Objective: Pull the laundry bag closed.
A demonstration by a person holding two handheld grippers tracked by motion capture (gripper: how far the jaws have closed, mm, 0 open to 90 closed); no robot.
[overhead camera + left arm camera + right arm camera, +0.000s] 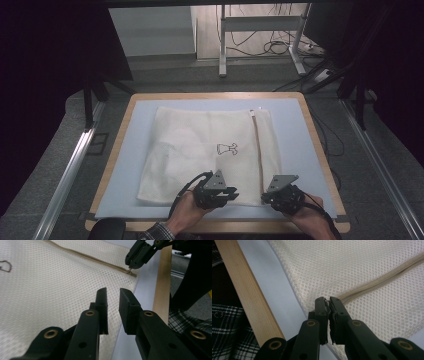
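A cream mesh bag (210, 150) lies flat on the pale blue mat (295, 130) of the wood-edged counter (320, 150), a small black drawing (227, 148) near its middle and a tan zipper (258, 150) running along its right side. The right claw (327, 300) is pressed together on the zipper pull (129, 271) at the bag's near corner. The left claw (113, 293) hovers just beside it over the near edge of the mesh, its jaws spread with nothing between them
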